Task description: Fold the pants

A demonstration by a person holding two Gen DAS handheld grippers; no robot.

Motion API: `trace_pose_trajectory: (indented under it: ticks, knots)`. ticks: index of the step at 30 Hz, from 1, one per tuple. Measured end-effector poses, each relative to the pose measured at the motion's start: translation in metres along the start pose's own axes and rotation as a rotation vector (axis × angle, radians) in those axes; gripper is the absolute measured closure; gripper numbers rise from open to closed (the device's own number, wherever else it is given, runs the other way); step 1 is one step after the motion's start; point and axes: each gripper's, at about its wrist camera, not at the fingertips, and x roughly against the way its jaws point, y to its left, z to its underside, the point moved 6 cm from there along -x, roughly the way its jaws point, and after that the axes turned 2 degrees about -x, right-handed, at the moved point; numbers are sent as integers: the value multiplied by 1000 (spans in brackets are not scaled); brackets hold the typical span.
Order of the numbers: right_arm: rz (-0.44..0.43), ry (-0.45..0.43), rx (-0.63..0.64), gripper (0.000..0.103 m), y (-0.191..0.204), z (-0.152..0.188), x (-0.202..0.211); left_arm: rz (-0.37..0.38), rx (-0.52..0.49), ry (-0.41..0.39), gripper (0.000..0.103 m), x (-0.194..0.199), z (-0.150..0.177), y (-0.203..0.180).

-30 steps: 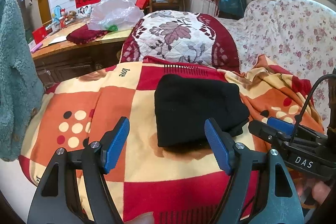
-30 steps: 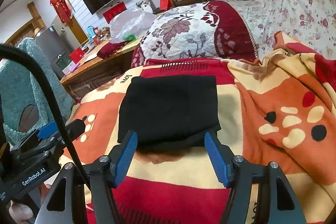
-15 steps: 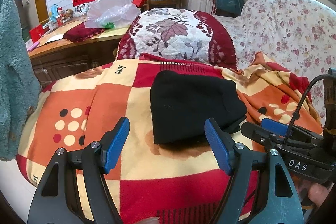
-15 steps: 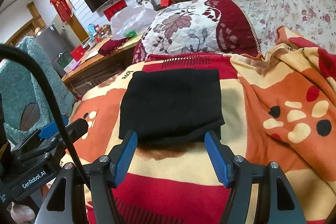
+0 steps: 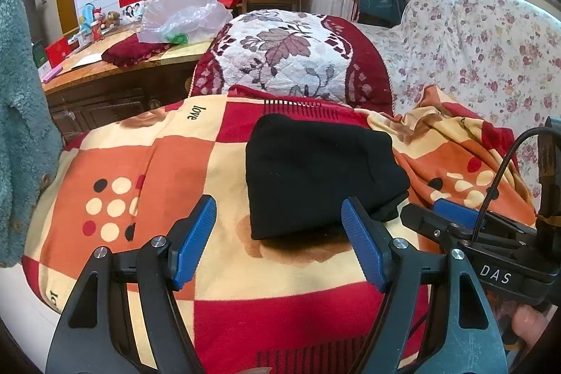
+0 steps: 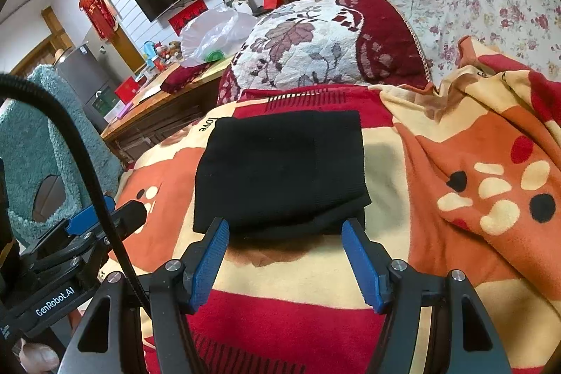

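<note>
On the blanket (image 5: 298, 272), folded black pants (image 6: 280, 170) lie just beyond both grippers' released, empty jaws

The folded pants (image 6: 280, 170) at frame centre are seen as matt black knit cloth, finely ribbed along the lower right edge. The blanket (image 6: 438, 255) beneath is shown as soft, matt fleece in red, orange and cream. Ribbed blue rubbery pads (image 5: 194, 240) are carried on matt black plastic jaws with bright metal screws. A quilted, stitched cushion (image 5: 291, 58) is seen above centre. Glossy, crinkled clear plastic is shown by the bag (image 5: 182, 16) at upper left, on a polished wooden cabinet (image 5: 115, 93). A fuzzy teal garment (image 5: 21, 128) is seen at the left edge.
</note>
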Motion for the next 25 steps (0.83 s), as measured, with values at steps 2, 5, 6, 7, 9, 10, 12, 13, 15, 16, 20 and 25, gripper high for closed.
trace_pose_trajectory:
  ticks: [2,5,6,7,9,10,12,13,15,16,20,25]
  knots:
    - [0,4,1,38,0,0,-1,4,2,3,28,0,0,0]
    - [-2,8,-2,38,0,1,-2,4,3,7,28,-1,1,1]
    - [-2,9,-2,38,-1,1,-2,5,4,9,28,-1,1,1]
    - [-1,9,-1,38,-1,1,-2,5,5,8,28,-1,1,1]
    - [-1,7,-1,38,-1,1,-2,3,3,5,28,-1,0,1]
    - [-1,6,-1,38,-1,1,-2,3,3,2,28,-1,0,1]
    - [-2,7,-4,38,-2,1,-3,3,1,-1,28,-2,0,0]
    - [-2,8,-5,38,-2,1,-3,3,1,-5,28,-2,0,0]
    - [0,10,-5,38,-2,2,-3,3,-3,-20,28,0,0,-1]
    - [-1,10,-6,38,-3,3,-3,-1,-7,-34,28,2,-1,-1]
    - [0,7,-5,38,-3,3,-2,-8,-27,-53,28,6,-1,-5]
    - [3,-4,-8,38,-5,4,6,4,-47,-75,28,16,0,-10]
